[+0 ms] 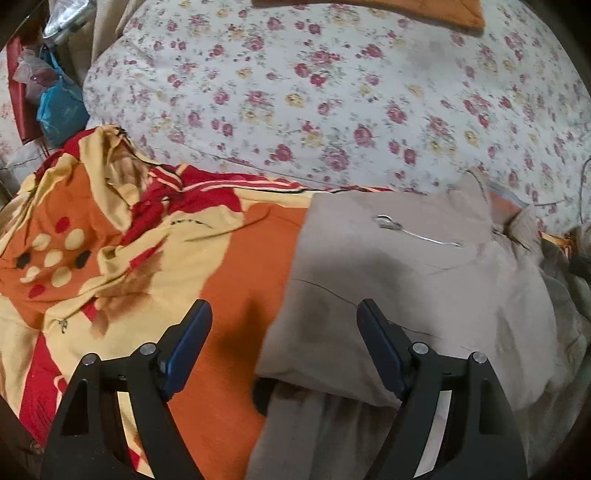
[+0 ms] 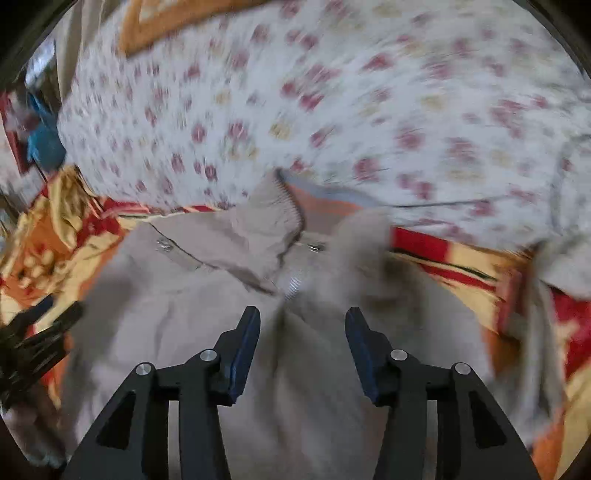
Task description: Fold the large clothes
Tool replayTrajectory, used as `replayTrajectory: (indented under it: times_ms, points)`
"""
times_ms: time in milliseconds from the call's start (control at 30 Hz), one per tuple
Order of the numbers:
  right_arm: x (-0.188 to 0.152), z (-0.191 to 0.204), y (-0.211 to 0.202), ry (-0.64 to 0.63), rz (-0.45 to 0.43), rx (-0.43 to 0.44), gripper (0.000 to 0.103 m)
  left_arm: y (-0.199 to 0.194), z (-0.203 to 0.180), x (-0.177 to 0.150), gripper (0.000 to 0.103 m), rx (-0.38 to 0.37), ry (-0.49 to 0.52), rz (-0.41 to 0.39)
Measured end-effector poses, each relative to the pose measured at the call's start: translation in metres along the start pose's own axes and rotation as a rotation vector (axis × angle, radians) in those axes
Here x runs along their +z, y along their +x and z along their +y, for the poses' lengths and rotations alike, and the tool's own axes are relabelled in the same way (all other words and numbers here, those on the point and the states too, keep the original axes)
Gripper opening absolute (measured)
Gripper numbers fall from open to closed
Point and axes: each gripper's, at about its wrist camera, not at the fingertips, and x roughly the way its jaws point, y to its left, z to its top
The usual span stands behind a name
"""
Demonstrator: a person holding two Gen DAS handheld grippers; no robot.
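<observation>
A beige jacket [image 1: 413, 295] lies partly folded on an orange, yellow and red bedsheet [image 1: 221, 266]. A metal zip pull [image 1: 386, 220] shows on its upper panel. My left gripper [image 1: 284, 314] hovers open over the jacket's left edge, with nothing between its blue pads [image 1: 188, 343]. In the right wrist view the jacket [image 2: 192, 314] fills the middle, its ribbed collar [image 2: 280, 206] turned up and two snap buttons showing. My right gripper [image 2: 302, 319] stands open above the jacket's front, empty. The left gripper [image 2: 33, 339] appears blurred at that view's left edge.
A white quilt with red and yellow flowers [image 1: 332, 103] covers the bed behind the jacket. An orange cloth [image 1: 436, 11] lies at the far edge. Blue and red bags [image 1: 55, 103] are piled at the far left, beside the bed.
</observation>
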Motion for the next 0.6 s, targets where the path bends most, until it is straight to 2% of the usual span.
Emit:
replayTrajectory:
  times_ms: [67, 100, 167, 200, 267, 367, 433, 500, 567, 600]
  points:
    - [-0.021, -0.013, -0.014, -0.022, 0.050, 0.000, 0.050, 0.003, -0.006, -0.001, 0.081, -0.006, 0.019, 0.015]
    - [-0.033, -0.011, -0.008, -0.060, 0.101, -0.009, 0.046, 0.006, -0.011, -0.003, 0.081, 0.002, 0.037, 0.028]
    - [-0.054, -0.004, 0.014, -0.149, 0.162, -0.134, 0.045, 0.014, -0.018, -0.009, 0.081, 0.026, 0.069, 0.052]
    - [-0.061, -0.004, 0.026, -0.193, 0.146, -0.216, 0.047, 0.019, -0.021, -0.013, 0.081, 0.035, 0.082, 0.066]
    - [-0.061, -0.009, 0.030, -0.206, 0.062, -0.271, 0.050, 0.024, -0.024, -0.018, 0.081, 0.037, 0.094, 0.086]
    - [-0.052, -0.011, 0.013, -0.121, 0.082, -0.223, 0.051, 0.015, -0.024, -0.020, 0.081, 0.048, 0.102, 0.066]
    - [-0.051, -0.022, -0.023, -0.090, 0.031, -0.158, 0.052, 0.010, -0.022, -0.020, 0.081, 0.039, 0.097, 0.062]
    - [-0.050, -0.044, -0.057, -0.016, -0.050, -0.177, 0.063, 0.007, -0.021, -0.019, 0.081, 0.030, 0.082, 0.057]
    - [-0.046, -0.071, -0.072, 0.067, -0.098, -0.257, 0.077, 0.006, -0.022, -0.018, 0.081, 0.020, 0.074, 0.059]
    - [-0.042, -0.089, -0.075, 0.119, -0.109, -0.311, 0.077, 0.005, -0.023, -0.018, 0.081, 0.017, 0.074, 0.059]
